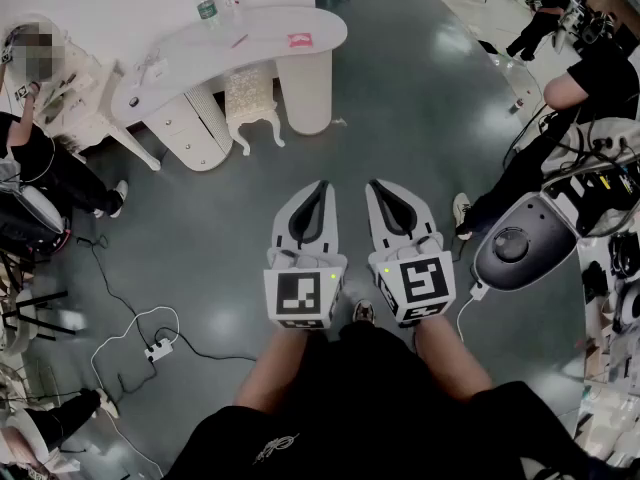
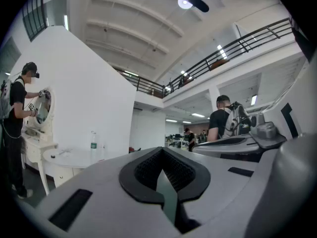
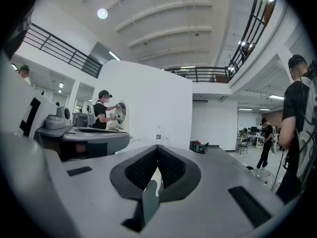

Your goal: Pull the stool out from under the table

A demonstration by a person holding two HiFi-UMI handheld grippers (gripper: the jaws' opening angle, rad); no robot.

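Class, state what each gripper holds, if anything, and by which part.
Nothing is held. The left gripper and right gripper are shut and empty; the stool stands under the table.

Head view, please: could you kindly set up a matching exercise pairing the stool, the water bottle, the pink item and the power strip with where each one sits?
Things:
1 stool
2 water bottle
3 pink item
4 power strip

Places:
A on the floor at lower left, among cables
B upright on the table, near the wall
C flat on the table's right end
D tucked under the table, between its supports

Pairs: 1-D, 2-B, 3-C, 4-A
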